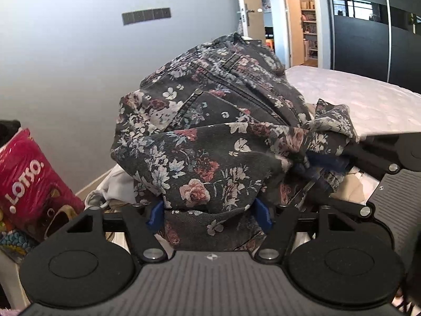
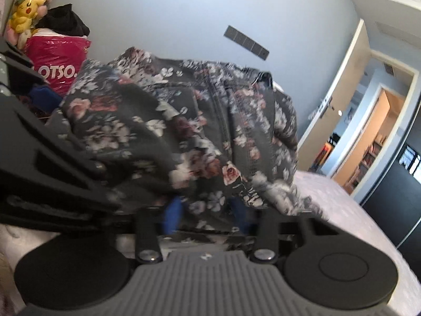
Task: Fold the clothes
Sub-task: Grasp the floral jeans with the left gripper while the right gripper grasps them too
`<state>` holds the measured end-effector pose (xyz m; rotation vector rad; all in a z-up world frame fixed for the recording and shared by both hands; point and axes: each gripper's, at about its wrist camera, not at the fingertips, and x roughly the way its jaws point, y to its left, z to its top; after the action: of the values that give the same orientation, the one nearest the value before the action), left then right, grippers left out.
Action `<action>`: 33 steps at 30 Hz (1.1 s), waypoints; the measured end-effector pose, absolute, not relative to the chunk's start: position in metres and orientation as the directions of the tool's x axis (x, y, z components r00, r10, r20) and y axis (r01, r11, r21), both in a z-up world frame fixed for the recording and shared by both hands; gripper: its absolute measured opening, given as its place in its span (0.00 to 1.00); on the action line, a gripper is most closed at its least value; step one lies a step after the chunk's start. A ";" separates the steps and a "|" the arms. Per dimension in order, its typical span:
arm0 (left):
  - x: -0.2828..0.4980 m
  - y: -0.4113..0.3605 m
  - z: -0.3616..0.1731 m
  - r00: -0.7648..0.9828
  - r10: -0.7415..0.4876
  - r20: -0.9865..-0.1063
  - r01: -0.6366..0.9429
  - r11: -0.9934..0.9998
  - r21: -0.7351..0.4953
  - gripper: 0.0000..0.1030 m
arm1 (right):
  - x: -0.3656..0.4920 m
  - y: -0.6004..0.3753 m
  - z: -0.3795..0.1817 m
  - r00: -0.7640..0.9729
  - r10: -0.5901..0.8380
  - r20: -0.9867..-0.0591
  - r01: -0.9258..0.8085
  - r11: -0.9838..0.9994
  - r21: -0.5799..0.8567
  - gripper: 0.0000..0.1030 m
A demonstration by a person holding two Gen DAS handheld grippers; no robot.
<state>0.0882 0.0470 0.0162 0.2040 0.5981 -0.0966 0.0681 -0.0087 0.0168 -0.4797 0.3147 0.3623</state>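
1. Clearly clamped: left gripper (image 1: pixel 209 212) pinches a bunched fold of the floral jeans (image 1: pixel 210 121), blue fingertips (image 1: pixel 155 212) pressed in from both sides, only the cloth's thickness between them.
2. Same for the right gripper (image 2: pixel 206 212): blue pads (image 2: pixel 172 214) narrowed onto a lower fold of the same floral jeans (image 2: pixel 184 126), fabric draped over and partly hiding them; picture blurred.
3. Right gripper also visible in the left view (image 1: pixel 319 167), at the right edge, dark blue tips buried in a twisted clump of the denim, just beside the left gripper's hold.
4. Left gripper's black body visible in the right view at the left edge (image 2: pixel 43 93), a blue pad against the cloth.
5. Jeans held up off the bed (image 1: pixel 355 97), crumpled in a mound, pocket, rivet and seams facing the left camera; dark grey with pink and white flowers.
6. Bed cover pale with a faint pattern, spreading to the right and behind the garment.
7. Light-coloured clothes (image 1: pixel 115 184) heaped below the jeans, on the left.
8. Pink LOTSO bag (image 1: pixel 34 181) at left, black garment on top of it in the right view; plush toys (image 2: pixel 26 10) beside.
9. Pale blue wall (image 1: pixel 79 65) with a grey switch panel (image 1: pixel 146 15); open door (image 1: pixel 247 13) to a lit room; dark wardrobe (image 1: pixel 368 44) at right.
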 end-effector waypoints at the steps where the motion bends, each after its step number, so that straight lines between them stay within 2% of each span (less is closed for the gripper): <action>1: 0.085 0.046 0.017 0.830 -0.037 -0.556 0.155 0.974 0.167 0.54 | 0.064 -0.010 0.016 0.898 0.243 -0.366 -0.379 0.850 -0.365 0.03; 3: 0.081 0.041 0.017 0.838 -0.043 -0.543 0.173 0.966 0.191 0.40 | 0.055 -0.013 0.016 0.914 0.202 -0.351 -0.319 0.894 -0.315 0.03; 4: 0.078 0.038 0.017 0.841 -0.048 -0.539 0.185 0.961 0.204 0.38 | 0.049 -0.015 0.016 0.921 0.185 -0.344 -0.291 0.912 -0.288 0.02; 6: 0.071 0.030 0.019 0.839 -0.069 -0.539 0.218 0.952 0.216 0.28 | 0.033 -0.023 0.018 0.930 0.162 -0.331 -0.248 0.939 -0.238 0.02; 9: 0.058 0.018 0.021 0.828 -0.121 -0.548 0.281 0.935 0.218 0.18 | 0.011 -0.037 0.019 0.932 0.135 -0.338 -0.221 0.948 -0.231 0.02; 12: 0.042 0.004 0.021 0.795 -0.192 -0.576 0.362 0.911 0.196 0.12 | -0.008 -0.057 0.020 0.926 0.113 -0.360 -0.205 0.951 -0.230 0.02; 23: -0.016 -0.049 0.010 0.562 -0.469 -0.681 0.683 0.728 0.063 0.09 | -0.091 -0.146 0.024 0.871 -0.085 -0.484 -0.034 0.972 -0.232 0.01; 29: -0.044 -0.073 -0.003 0.432 -0.525 -0.733 0.792 0.609 0.031 0.09 | -0.128 -0.177 0.022 0.808 -0.208 -0.551 0.087 0.968 -0.237 0.02; 33: -0.062 -0.088 -0.012 0.362 -0.548 -0.754 0.855 0.518 0.034 0.08 | -0.150 -0.187 0.022 0.768 -0.251 -0.590 0.108 0.958 -0.267 0.01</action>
<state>-0.0621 -0.0881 -0.0116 0.4658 0.7591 -0.9457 -0.1504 -0.1869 0.0218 -0.2231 0.6690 -0.1970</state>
